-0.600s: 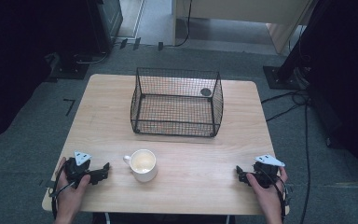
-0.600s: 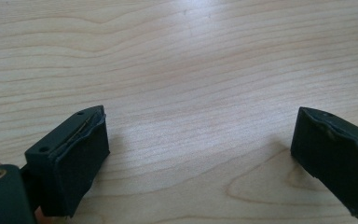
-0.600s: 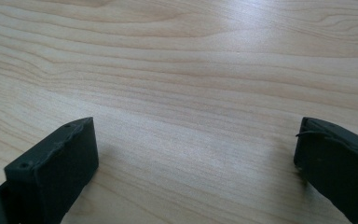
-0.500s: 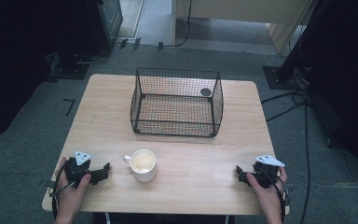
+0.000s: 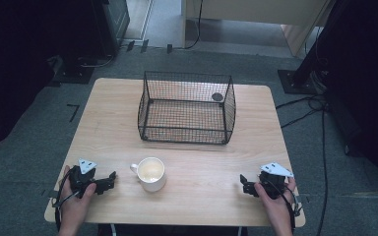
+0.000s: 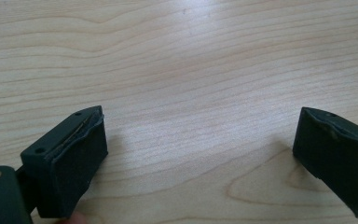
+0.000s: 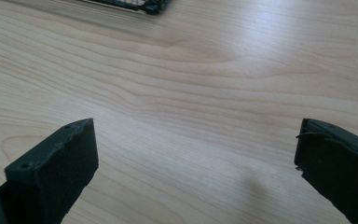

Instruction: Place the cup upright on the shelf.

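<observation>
- So, biggest first: the table (image 5: 98, 115), pale wood, mostly bare, which gives both hands open room to work along the near edge.
- Next, the wire basket (image 5: 186, 107) sits upright toward the far middle, open top facing up — I'd judge it the likely drop spot, placed where either hand could reach it. A small dark round thing (image 5: 217, 97) shows at its far right corner; too small to tell what it is.
- Then the cup (image 5: 150, 173), white, upright on the near part of the table, in front of the basket and well apart from it, handle pointing toward the person's left — handy for that side.
- Left gripper (image 5: 111, 176) lies low at the near left corner, near the cup but not touching, jaws spread wide over bare wood in its own view (image 6: 200, 140); nothing held, and it looks poised to go for the cup.
- Right gripper (image 5: 243, 183) rests at the near right, well apart from the cup, jaws likewise released and empty (image 7: 198, 154), with the basket's bottom corner at the top of its view — waiting, I'd say.
</observation>
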A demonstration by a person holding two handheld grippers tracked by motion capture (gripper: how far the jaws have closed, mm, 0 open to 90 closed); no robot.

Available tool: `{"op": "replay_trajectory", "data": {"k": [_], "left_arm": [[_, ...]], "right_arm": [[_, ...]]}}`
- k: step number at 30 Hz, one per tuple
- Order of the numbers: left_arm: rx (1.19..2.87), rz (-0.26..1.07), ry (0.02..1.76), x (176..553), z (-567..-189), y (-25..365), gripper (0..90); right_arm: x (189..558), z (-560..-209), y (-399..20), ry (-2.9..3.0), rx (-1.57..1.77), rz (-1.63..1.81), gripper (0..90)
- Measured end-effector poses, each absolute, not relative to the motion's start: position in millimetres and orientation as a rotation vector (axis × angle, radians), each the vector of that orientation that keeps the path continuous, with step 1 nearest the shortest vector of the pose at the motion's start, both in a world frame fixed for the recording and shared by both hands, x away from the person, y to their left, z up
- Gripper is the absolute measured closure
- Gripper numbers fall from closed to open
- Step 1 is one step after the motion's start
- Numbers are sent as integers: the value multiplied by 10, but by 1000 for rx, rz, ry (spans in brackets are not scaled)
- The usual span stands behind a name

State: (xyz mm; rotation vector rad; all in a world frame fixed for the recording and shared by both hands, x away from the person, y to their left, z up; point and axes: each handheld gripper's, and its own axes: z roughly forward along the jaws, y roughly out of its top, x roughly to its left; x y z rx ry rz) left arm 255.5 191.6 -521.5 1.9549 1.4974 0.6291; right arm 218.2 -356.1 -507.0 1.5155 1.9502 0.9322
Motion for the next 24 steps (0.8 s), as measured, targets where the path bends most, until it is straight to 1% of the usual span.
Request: {"op": "replay_trajectory", "data": {"k": [24], "left_arm": [[1954,629,1498,2554,-5215,1915,34]], "right_arm": [[2183,-4679,-2756,2017,1329,1164,0]]}}
